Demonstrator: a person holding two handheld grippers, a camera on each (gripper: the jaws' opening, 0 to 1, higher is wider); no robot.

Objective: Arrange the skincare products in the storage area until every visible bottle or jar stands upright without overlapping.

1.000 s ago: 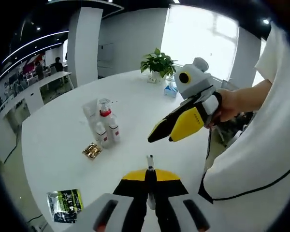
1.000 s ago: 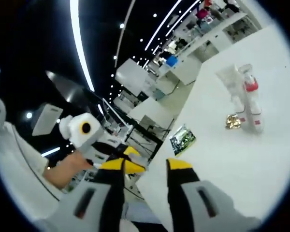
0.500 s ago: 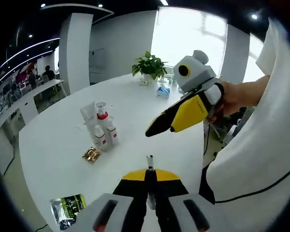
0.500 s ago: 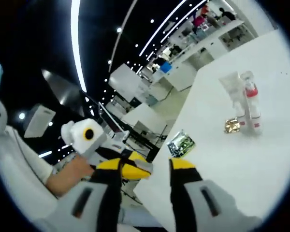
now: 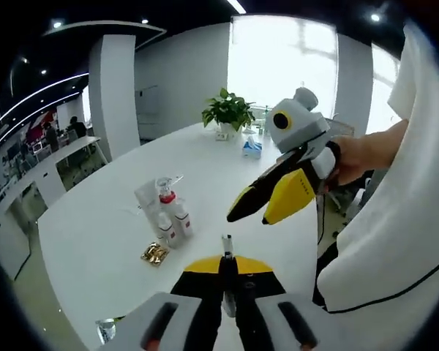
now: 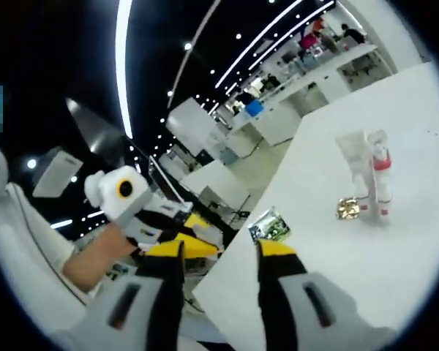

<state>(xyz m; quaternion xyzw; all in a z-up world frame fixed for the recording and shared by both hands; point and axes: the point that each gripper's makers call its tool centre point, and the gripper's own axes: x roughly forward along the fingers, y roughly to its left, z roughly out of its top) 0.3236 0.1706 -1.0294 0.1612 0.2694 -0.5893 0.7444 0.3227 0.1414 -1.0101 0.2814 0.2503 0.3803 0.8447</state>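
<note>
Several skincare products [image 5: 169, 216] stand bunched together on the white table [image 5: 95, 241]: a white tube, a bottle with a red collar and small white bottles with red labels. A gold packet [image 5: 155, 254] lies just in front of them. My left gripper [image 5: 227, 274] hangs shut and empty above the table's near edge. My right gripper [image 5: 253, 217], held by a hand, hovers to the right of the bottles. In the right gripper view the same bottles [image 6: 371, 175] and gold packet [image 6: 346, 208] sit far off, beyond my open right gripper [image 6: 221, 252].
A green-black packet [image 6: 269, 227] lies near the table edge, also low left as the packet [image 5: 106, 329]. A potted plant [image 5: 229, 113] and a tissue box [image 5: 252, 148] stand at the table's far side. My left gripper [image 6: 194, 245] shows beside the table edge.
Both views have drifted with the hands: the bottles now sit further right in the left gripper view. The right gripper has dipped slightly. The products themselves have not moved.
</note>
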